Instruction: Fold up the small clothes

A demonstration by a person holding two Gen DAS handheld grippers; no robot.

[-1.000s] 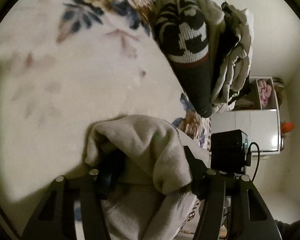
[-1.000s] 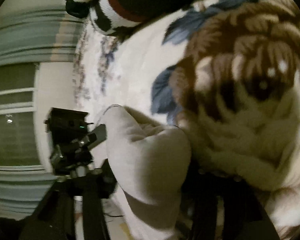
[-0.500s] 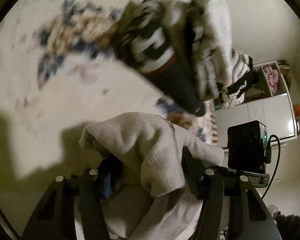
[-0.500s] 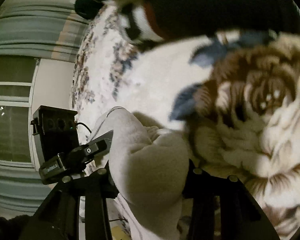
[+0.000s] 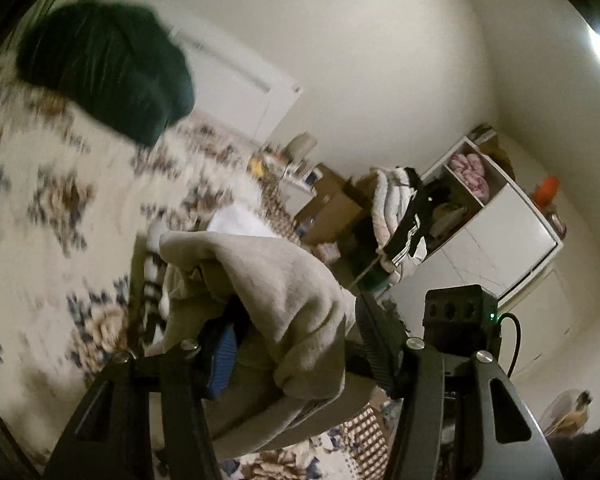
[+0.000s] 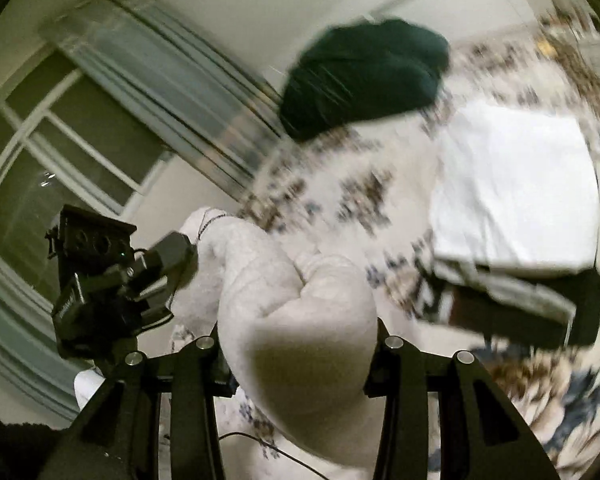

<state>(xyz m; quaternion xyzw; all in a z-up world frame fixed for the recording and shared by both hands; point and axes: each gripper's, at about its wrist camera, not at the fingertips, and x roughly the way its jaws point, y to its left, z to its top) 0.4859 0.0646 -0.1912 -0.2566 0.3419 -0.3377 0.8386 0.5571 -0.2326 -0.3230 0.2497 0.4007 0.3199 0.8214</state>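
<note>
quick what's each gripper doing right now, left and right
Left gripper: closed on the beige garment, cloth bunched between its fingers.
Right gripper: closed on the same beige garment, a thick fold filling the gap.

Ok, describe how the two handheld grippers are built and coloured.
The left gripper is matte black, with angular arms, silver bolt heads, a ribbed blue pad on one finger, a black ribbed one opposite. A black box with a green light and a cable sits beside it. The right gripper is the same black frame with silver bolts.
</note>
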